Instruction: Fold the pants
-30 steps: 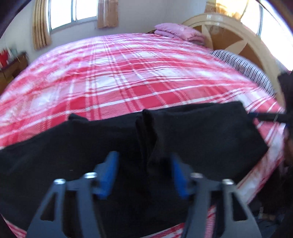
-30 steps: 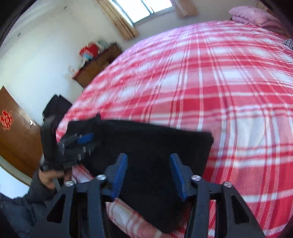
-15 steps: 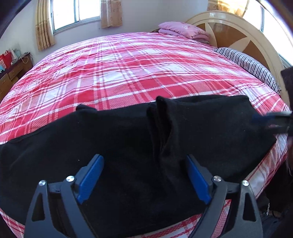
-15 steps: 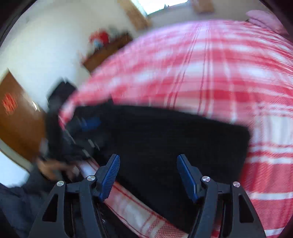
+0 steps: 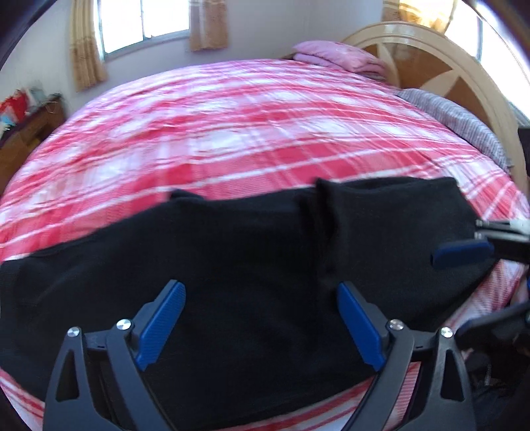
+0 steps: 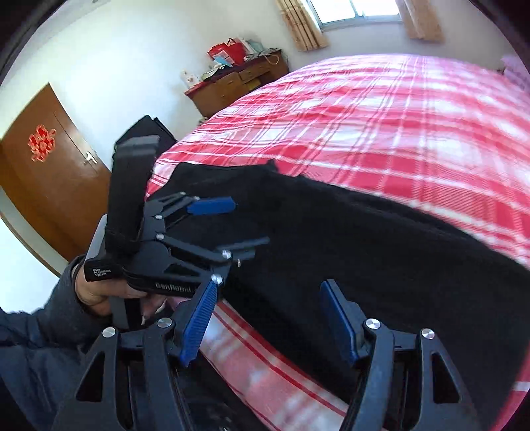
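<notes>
Lying flat: black pants [image 5: 248, 265] | long axis along bed edge [image 5: 477, 308]

"What's around you?"
"Your bed [image 5: 251, 132] wears a red-and-white plaid cover, with a curved wooden headboard [image 5: 440, 63] and folded pink bedding [image 5: 338, 58] at its far corner."
"And the walls?"
"White, with a bright curtained window [image 5: 142, 20], a wooden dresser [image 6: 238, 83] and a brown door [image 6: 49, 172]."

the left claw [image 6: 228, 228] body reads "genrobot", its last letters hidden; a small label [image 6: 101, 272] probably says "data acquisition system".
</notes>
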Action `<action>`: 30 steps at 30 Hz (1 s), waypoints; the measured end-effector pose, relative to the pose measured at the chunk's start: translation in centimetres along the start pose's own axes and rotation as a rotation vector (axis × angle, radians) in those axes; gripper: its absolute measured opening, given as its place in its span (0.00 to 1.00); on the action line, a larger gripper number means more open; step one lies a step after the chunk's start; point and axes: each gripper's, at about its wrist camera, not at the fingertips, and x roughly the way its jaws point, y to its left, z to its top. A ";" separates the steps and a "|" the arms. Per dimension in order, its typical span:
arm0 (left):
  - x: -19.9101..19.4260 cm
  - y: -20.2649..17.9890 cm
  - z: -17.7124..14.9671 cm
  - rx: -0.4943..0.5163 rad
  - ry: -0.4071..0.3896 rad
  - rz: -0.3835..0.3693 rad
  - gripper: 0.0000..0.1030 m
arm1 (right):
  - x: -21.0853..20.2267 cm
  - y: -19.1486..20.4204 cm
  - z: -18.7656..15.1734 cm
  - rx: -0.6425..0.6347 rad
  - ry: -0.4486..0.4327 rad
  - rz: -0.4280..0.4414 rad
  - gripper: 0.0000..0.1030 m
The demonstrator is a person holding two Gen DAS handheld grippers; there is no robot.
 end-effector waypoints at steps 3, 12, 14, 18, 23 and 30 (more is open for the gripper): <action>-0.6 2.3 0.1 -0.032 -0.016 0.071 0.92 | 2.5 -0.6 -0.4 0.055 0.064 0.046 0.65; -3.6 9.2 1.5 -0.127 -0.090 0.205 0.92 | 3.0 0.8 0.3 0.011 0.062 0.093 0.65; -4.1 11.2 2.1 -0.130 -0.095 0.245 0.96 | 4.4 1.7 0.8 -0.014 0.094 0.099 0.65; -4.7 15.4 1.4 -0.146 -0.052 0.365 0.96 | 5.8 2.9 0.5 -0.079 0.129 0.037 0.65; -4.4 20.6 -2.8 -0.224 0.022 0.407 0.96 | 3.4 2.3 1.4 -0.056 0.042 0.057 0.65; -3.7 23.1 -5.7 -0.336 0.019 0.324 0.96 | 5.9 -2.5 6.7 0.184 -0.012 0.147 0.66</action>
